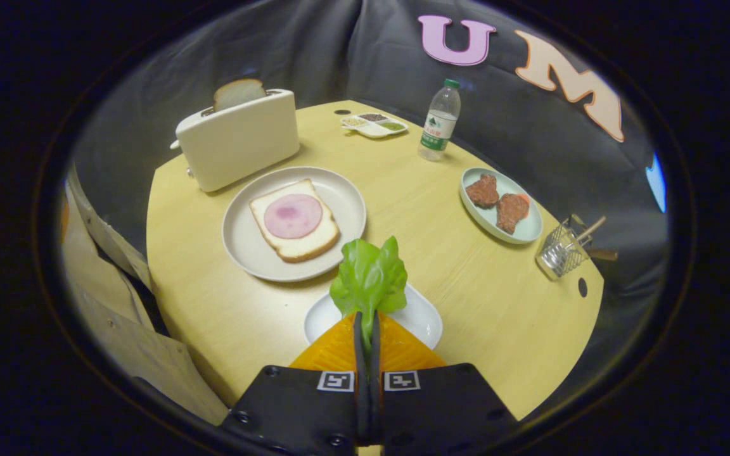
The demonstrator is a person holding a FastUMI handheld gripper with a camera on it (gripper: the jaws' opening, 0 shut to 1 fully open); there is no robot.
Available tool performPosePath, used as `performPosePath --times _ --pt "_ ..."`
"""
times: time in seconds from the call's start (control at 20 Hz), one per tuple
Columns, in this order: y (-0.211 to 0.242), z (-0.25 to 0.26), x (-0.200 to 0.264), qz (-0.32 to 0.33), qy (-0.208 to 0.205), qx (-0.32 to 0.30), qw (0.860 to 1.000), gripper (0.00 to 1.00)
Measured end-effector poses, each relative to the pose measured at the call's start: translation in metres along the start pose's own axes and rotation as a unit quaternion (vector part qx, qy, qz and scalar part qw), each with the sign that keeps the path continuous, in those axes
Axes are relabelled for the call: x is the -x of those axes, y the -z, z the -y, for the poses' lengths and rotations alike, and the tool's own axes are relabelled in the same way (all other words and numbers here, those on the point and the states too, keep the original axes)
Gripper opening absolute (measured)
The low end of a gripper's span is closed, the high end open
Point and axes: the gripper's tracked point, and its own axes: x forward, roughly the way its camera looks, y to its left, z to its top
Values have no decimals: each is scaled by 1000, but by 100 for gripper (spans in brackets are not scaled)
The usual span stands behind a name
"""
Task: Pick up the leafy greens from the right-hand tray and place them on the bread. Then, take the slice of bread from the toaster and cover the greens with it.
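Evidently light, limp and easily bruised, the leafy greens (369, 278) are pinched at their stem between the gripper (367, 329)'s closed fingers, above the white tray (425, 320), near the bread (295, 221).

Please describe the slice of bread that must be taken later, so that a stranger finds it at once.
Beyond the claw, which is shut on the leafy greens, stands a cream toaster at the far side of the table. The slice of bread sticks upright out of its slot, bare, unlike the flat ham-topped slice on the plate.
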Motion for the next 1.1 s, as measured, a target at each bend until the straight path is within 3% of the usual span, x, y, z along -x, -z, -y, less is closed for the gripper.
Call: performPosePath --times 1.1 --pt "-98 -89 -38 8 -58 55 997 4"
